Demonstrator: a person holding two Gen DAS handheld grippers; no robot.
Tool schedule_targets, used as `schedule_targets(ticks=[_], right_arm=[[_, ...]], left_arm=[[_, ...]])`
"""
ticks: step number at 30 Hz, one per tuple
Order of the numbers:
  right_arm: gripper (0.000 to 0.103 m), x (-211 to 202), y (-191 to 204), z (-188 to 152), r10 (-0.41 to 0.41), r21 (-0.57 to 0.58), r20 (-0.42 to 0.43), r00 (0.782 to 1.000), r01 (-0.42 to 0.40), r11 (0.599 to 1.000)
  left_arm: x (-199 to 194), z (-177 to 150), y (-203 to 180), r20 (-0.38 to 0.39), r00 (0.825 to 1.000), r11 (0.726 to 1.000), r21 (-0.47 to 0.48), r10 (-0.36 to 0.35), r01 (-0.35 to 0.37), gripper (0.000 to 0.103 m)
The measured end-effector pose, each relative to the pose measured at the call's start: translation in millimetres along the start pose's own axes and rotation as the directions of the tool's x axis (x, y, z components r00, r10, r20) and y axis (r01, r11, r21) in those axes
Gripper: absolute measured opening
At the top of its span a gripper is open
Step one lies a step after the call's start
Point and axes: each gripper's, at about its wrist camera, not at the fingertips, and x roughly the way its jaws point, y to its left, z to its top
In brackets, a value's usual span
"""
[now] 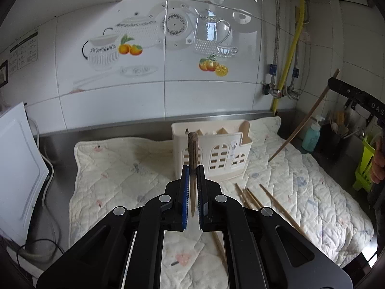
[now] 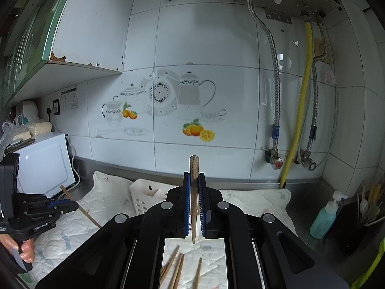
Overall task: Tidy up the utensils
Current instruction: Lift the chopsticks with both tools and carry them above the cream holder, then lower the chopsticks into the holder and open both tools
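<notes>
Your tabletop is steel, backed by white tile, with a quilted mat spread over it (a teapot decal on the wall). On the mat stands one cream caddy; four loose chopsticks lie just in front of it. Your left tongs are clamped on one upright chopstick, held above the mat. Your right tongs pinch a second stick, raised over the caddy and pointing slightly downward.

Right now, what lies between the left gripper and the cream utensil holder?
In the left wrist view, only bare quilted mat separates left gripper from utensil holder; loose chopsticks lie right.
</notes>
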Motion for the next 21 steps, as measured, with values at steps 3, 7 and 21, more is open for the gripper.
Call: schedule_targets(ticks=[3,7,21], right_arm=[[0.007,14.6,4.6,14.1,-0.004,-0.014,0.031,1.0,0.004,1.0],[0.007,39.3,7.1,25.4,-0.013,-0.018,0.043,0.999,0.014,1.0],[0.007,109.6,3.2,16.0,-0.028,-0.015,-0.039,0.999,0.027,1.0]], left_arm=[[1.0,24.6,-1.7,0.037,0.999,1.0,0.015,-0.008,0.008,0.005],[-2.8,58.4,-6.8,0.118,0.993,0.999,0.04,-0.004,-0.001,0.005],[50.8,125.2,3.1,0.193,0.98,0.999,-0.011,0.037,-0.036,0.005]])
